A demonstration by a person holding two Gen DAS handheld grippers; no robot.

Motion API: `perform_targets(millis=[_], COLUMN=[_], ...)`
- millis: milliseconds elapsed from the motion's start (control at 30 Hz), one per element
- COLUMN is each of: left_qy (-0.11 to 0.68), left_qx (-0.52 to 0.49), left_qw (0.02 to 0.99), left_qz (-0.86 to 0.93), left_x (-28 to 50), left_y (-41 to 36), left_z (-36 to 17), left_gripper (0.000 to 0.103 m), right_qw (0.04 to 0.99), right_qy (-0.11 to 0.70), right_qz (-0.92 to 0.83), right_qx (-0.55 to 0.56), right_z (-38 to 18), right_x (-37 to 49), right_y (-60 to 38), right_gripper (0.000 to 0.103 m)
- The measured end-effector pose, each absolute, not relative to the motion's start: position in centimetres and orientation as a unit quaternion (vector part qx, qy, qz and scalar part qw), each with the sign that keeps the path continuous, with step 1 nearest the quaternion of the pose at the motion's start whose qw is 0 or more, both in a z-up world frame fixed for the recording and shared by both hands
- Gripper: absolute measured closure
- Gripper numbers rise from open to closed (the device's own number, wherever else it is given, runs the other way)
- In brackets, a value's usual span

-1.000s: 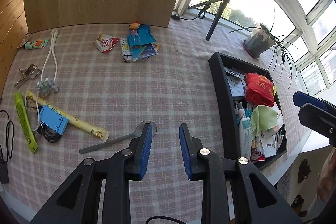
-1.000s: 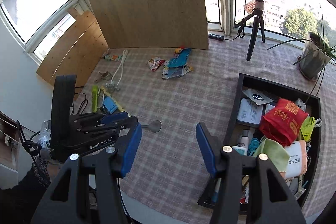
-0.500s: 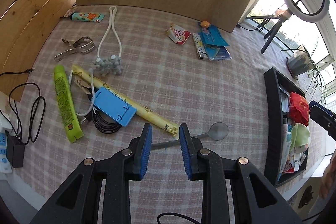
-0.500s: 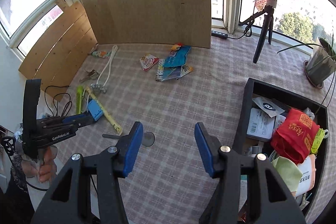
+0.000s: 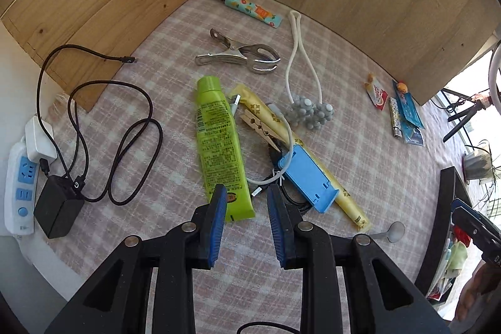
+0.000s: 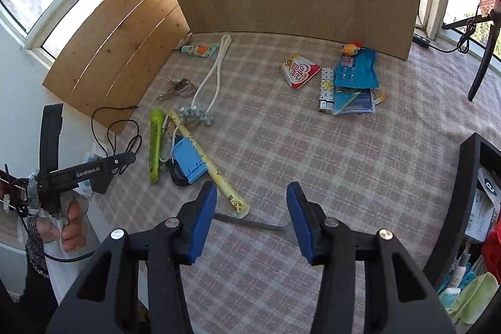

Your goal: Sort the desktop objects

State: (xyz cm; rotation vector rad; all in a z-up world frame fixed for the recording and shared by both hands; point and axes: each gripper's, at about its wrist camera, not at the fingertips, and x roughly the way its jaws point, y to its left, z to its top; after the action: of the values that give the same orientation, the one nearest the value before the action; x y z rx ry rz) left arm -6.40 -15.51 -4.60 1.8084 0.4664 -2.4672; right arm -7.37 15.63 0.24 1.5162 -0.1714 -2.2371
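Left tool (image 5: 245, 223), narrow and empty, now shifted over green tube (image 5: 219, 143); right tool (image 6: 250, 219) closing around spoon (image 6: 250, 224), unpinched; pickups imminent.

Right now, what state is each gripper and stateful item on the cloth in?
left gripper: open, empty, over the green tube's crimped end
right gripper: jaws closing, nothing gripped, the spoon's handle in line between the fingers
green tube: lying flat, cap on
metal clip: lying flat, jaws closed
wooden clothespin: shut
black tray: part filled
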Motion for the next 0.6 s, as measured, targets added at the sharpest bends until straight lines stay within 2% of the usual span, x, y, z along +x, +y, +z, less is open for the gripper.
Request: perform_targets(millis=[133, 600], left_qy=[0.144, 0.100], left_qx=[0.584, 0.579], left_qw=[0.026, 0.012], left_qz=[-0.798, -0.809], left_x=[-6.3, -6.1], left_y=[-16.2, -15.1], left_z=[-4.9, -5.0], left_gripper=[0.078, 0.078], right_qw=[0.196, 0.191], right_qy=[-0.040, -0.020], right_qz=[-0.808, -0.810], right_qx=[0.553, 0.554], right_z=[-1.1, -2.3], right_x=[-7.6, -6.9], right_y=[14.2, 10.8], right_gripper=[0.060, 0.061])
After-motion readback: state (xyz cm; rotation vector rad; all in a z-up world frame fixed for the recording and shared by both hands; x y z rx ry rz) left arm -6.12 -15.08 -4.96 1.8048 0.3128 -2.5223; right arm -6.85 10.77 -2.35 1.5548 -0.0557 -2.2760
